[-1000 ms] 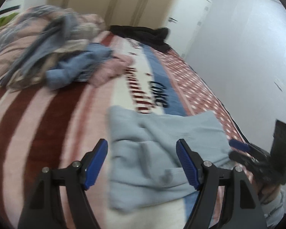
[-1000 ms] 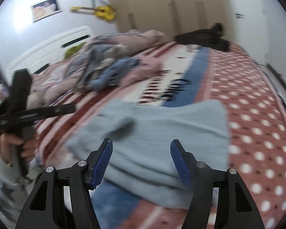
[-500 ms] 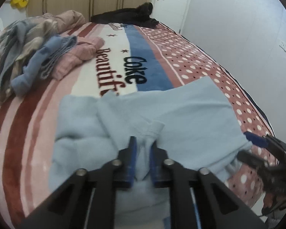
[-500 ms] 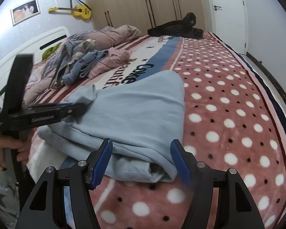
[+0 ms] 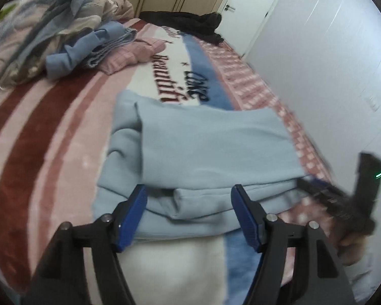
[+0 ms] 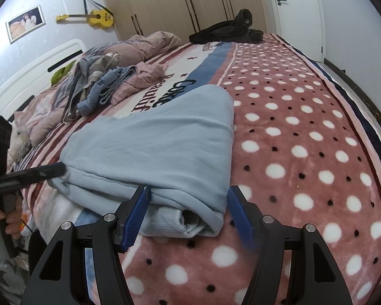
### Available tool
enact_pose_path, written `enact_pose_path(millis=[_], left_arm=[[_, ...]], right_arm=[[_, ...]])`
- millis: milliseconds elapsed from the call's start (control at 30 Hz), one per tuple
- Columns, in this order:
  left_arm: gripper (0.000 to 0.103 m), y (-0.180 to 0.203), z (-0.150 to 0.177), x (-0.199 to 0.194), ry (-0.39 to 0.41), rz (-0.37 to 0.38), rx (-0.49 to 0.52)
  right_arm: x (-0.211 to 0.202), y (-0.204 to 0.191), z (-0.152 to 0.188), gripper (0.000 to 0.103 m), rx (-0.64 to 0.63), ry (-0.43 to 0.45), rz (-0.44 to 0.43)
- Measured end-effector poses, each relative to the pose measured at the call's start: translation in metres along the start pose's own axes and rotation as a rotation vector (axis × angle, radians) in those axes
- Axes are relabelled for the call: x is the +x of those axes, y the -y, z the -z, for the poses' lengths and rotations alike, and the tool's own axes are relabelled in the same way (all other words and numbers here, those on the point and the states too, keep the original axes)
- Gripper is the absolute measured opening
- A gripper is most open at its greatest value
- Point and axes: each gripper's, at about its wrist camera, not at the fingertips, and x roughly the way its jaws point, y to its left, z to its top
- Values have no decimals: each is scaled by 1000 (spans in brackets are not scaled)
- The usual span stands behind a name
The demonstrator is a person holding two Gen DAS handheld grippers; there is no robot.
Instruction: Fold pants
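Observation:
The light blue pants [image 5: 210, 147] lie folded in layers on the bed blanket [image 5: 50, 137]; they also show in the right wrist view [image 6: 160, 147]. My left gripper [image 5: 189, 211] is open, its blue pads on either side of the near folded edge, holding nothing. My right gripper [image 6: 188, 211] is open around the near right corner of the fold, also empty. Each gripper shows from the side in the other view: the right one [image 5: 325, 193] and the left one [image 6: 38, 172].
A heap of loose clothes [image 6: 106, 86] lies at the back left of the bed. A black garment [image 6: 228, 31] lies at the far end. The polka-dot part of the blanket [image 6: 304, 139] is to the right. Wardrobes and a white door [image 6: 297, 12] stand behind.
My left gripper was shut on the pants half a second ago and has opened and let go. The top layer now lies flat on the fold. My right gripper stayed open.

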Motion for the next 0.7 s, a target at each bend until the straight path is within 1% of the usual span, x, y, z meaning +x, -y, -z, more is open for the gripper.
enact_pose_path(millis=[67,100,167,233,300,333,367,400,433,467,500,600,700], left_arm=[[65,-3,-4,4,-29,61,-35],[65,-5,-5,9,-53,75,-60],[64,-7,-5,18,-88,76,-85],[64,-7,-6,25,-99,70,-101],[63,-8,-9,26,-99,87,-130],[61,-8,-10,27,-100,89,-140],[48,-8,-13,28,-101,82,-148],[29,-9,-14,30,-105,76,-148],[24,-7,-17,33,-115,80,-147],[20,-4,-20,35,-120,93,-145],[18,1,-22,36,-111,90,-127],[14,24,-35,24,-25,59,-25],[13,33,-48,7,45,52,37]], right_arm=[[0,0,0,60,2,0,-2],[0,0,0,61,2,0,-3],[0,-1,0,61,0,2,-1],[0,0,-1,61,2,2,-3],[0,0,-1,61,2,1,-4],[0,0,-1,61,2,1,-4],[0,-1,-1,61,3,0,-6],[0,-1,-1,61,4,0,-5],[0,-1,-1,61,4,1,-5],[0,-1,-1,61,5,1,-6],[0,-2,-2,61,7,2,-7],[1,-2,-2,61,9,1,-10],[1,-3,-2,61,17,-2,-15]])
